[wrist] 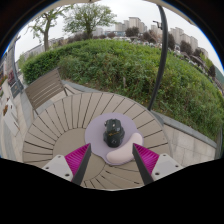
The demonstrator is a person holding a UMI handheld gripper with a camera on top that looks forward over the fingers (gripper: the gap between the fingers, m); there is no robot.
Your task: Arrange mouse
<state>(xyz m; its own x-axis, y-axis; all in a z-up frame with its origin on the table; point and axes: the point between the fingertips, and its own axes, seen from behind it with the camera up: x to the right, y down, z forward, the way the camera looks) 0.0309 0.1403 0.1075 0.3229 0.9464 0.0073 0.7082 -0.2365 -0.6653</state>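
A dark grey computer mouse (113, 131) sits on a light lavender mouse pad (97, 133) with a white wrist rest (122, 153) at its near edge. The pad lies on a round wooden slatted table (60, 120). My gripper (111, 160) is open and empty, its magenta pads (77, 156) spread wide on either side of the wrist rest. The mouse lies just ahead of the fingertips, roughly centred between them, and neither finger touches it.
A wooden slatted chair (44, 88) stands at the table's far left. A thin dark pole (162, 55) rises beyond the table on the right. A grassy slope with bushes, trees and buildings lies behind.
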